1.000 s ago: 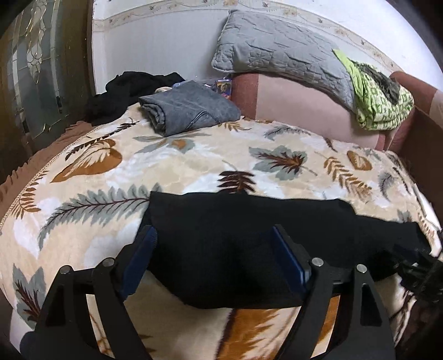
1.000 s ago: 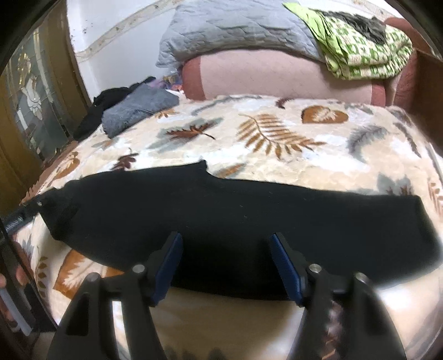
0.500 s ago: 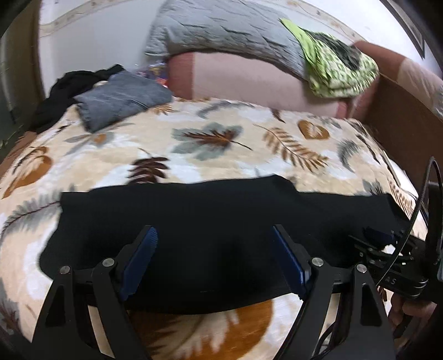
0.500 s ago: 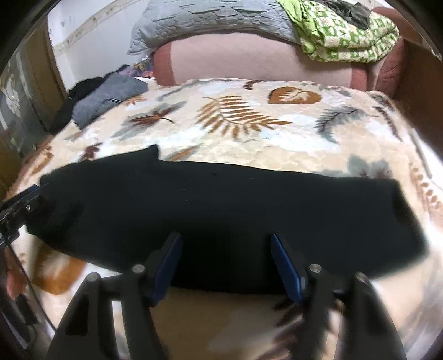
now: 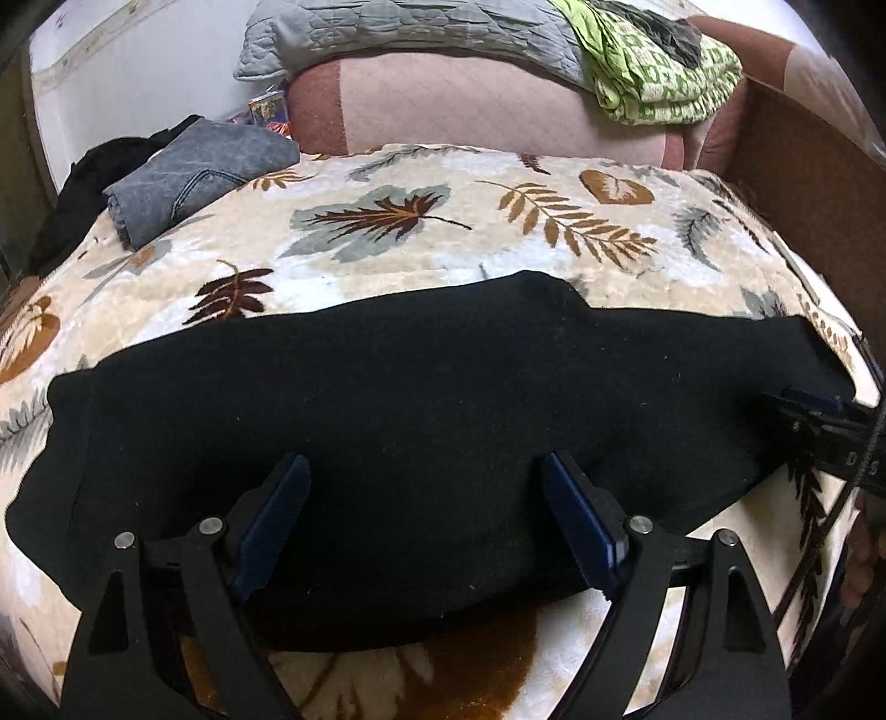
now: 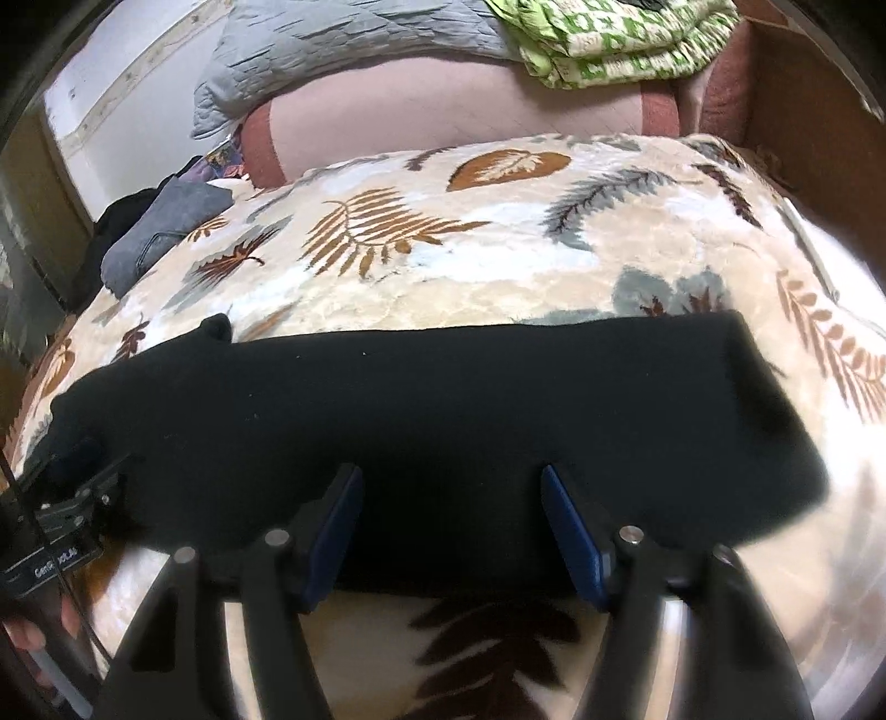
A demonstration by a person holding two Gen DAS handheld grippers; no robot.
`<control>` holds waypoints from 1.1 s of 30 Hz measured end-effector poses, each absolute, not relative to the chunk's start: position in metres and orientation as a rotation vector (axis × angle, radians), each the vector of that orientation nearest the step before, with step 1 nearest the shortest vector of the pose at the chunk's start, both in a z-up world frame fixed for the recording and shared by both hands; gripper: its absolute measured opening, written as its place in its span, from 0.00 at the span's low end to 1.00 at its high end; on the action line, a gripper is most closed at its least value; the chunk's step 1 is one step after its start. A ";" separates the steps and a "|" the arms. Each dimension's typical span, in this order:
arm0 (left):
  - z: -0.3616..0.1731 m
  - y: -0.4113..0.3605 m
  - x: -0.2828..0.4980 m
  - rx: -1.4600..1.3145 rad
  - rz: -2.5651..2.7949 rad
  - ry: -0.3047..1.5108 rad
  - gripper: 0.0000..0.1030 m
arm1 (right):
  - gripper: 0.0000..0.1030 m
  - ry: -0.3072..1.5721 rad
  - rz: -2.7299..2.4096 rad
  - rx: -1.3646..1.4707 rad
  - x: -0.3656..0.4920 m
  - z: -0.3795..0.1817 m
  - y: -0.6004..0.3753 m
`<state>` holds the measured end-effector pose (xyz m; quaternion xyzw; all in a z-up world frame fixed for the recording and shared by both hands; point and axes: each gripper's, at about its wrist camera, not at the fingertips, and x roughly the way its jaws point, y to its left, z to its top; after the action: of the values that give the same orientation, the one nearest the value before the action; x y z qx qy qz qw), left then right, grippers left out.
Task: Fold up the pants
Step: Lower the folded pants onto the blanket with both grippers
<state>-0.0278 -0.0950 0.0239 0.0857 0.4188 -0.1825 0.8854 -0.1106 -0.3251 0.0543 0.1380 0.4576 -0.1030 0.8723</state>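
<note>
Black pants (image 5: 443,387) lie flat as a long band across the leaf-patterned blanket (image 5: 387,221). My left gripper (image 5: 423,465) hovers over their near edge toward the waist end. Its jaws are opening, and nothing is pinched between the blue pads; the cloth lies underneath. In the right wrist view the pants (image 6: 443,399) stretch from left to the leg end at right. My right gripper (image 6: 451,471) stands open above the near edge, holding nothing. The right gripper (image 5: 814,421) also shows at the pants' right end, and the left gripper (image 6: 83,493) at their left end.
Folded grey jeans (image 5: 188,171) and a dark heap of clothes (image 5: 94,171) sit at the back left. A pink bolster (image 5: 470,99) with a grey pillow (image 5: 415,27) and a green patterned blanket (image 5: 664,77) lines the back. A brown wooden side (image 5: 803,166) bounds the right.
Both grippers have slid to the right along the pants and come lower and closer to them. The pants lie as before on the blanket.
</note>
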 end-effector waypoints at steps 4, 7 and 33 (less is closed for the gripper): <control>0.037 -0.096 -0.024 0.114 -0.438 0.881 0.84 | 0.65 0.947 -0.292 0.333 -0.118 0.062 -0.354; 0.044 -0.108 -0.021 0.119 -0.476 0.868 0.84 | 0.66 0.959 -0.360 0.358 -0.123 0.061 -0.385; 0.039 -0.181 -0.012 0.193 -0.598 0.922 0.84 | 0.73 0.966 -0.366 0.502 -0.148 0.065 -0.421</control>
<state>-0.0121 -0.1814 0.0391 0.0916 0.4376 -0.2836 0.8483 -0.1482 -0.4207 0.0655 0.2376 0.4570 -0.1730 0.8395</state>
